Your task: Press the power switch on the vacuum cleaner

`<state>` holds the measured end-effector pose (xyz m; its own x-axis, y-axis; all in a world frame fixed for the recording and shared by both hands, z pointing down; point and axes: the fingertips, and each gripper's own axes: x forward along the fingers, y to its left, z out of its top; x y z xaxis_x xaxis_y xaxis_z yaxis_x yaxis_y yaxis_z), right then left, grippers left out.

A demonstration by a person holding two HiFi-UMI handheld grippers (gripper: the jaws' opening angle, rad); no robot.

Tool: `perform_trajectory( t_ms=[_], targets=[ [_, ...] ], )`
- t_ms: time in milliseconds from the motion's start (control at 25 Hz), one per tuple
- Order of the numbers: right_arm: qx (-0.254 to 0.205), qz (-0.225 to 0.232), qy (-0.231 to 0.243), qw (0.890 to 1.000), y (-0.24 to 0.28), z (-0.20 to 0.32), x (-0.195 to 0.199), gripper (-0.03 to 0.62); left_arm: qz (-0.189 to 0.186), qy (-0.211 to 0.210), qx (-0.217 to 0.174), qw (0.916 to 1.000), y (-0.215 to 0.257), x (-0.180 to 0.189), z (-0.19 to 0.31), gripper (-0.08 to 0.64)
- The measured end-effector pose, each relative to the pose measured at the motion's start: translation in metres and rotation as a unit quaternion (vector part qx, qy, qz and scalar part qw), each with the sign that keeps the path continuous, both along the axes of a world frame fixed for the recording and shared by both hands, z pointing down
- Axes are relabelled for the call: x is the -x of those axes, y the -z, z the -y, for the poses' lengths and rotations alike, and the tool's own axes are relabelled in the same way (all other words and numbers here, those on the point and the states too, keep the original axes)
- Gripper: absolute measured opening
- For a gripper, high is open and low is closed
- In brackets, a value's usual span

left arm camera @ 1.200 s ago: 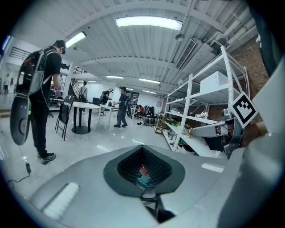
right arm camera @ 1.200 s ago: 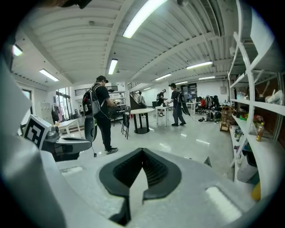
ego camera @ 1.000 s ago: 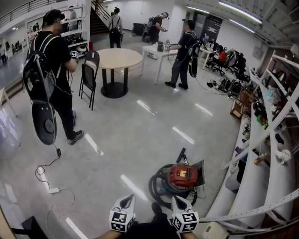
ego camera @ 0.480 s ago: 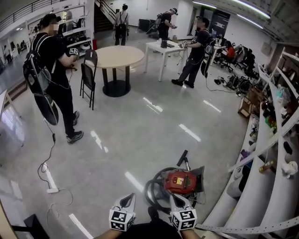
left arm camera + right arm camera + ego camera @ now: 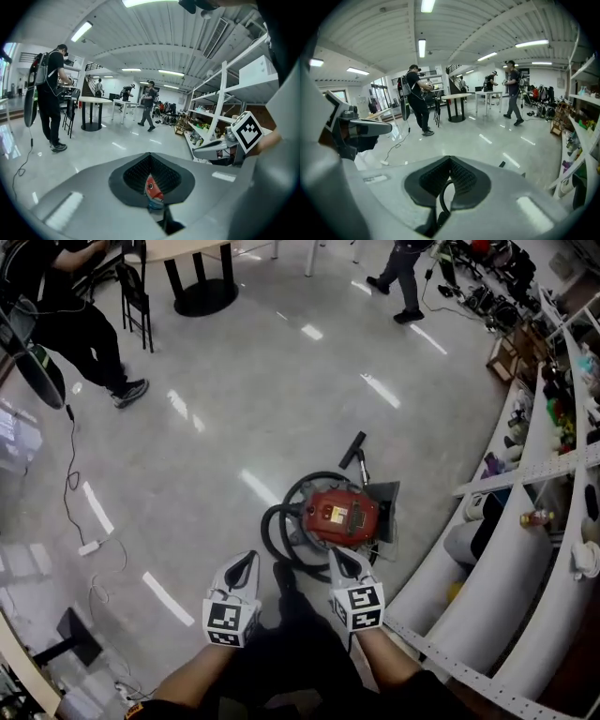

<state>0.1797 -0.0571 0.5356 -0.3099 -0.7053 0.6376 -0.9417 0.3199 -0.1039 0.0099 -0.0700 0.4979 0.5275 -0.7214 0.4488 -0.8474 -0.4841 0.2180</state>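
A wide hall with a glossy grey floor (image 5: 234, 409) spreads out below, with white shelves (image 5: 525, 568) curving down its right side and other people standing well away near a round surface at the top. The vacuum cleaner (image 5: 342, 515), a red canister, sits on the floor just beside the shelves, its black hose (image 5: 281, 538) coiled against its left side. Both claws hang above the floor on the near side of the machine, touching nothing. The left claw (image 5: 246, 561) has its jaws closed together and empty, with a sliver of the red body showing far off through the gap behind the tips. The right claw (image 5: 336, 555) is likewise closed on nothing, a loop of hose visible beyond it, and is the nearer of the two to the canister. The step in hand looks like the approach, with the press not yet made. The switch itself cannot be picked out on the canister's top, so the next move likely calls for lowering the right claw and pressing its closed tip straight down on the button
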Motion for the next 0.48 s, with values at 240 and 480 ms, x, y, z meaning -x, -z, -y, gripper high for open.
perform_trajectory(
  t_ms=[240,480],
  targets=[
    [0.050,-0.018,0.010,0.999,-0.063,0.018,-0.030,-0.008,0.004,0.011,0.050,0.9987,-0.050,-0.028,0.003,0.015],
    [0.068,-0.024,0.004,0.997,-0.117,0.049,-0.046,-0.008,0.016,0.019,0.068,0.9974,-0.103,-0.046,0.034,0.015]
  ],
)
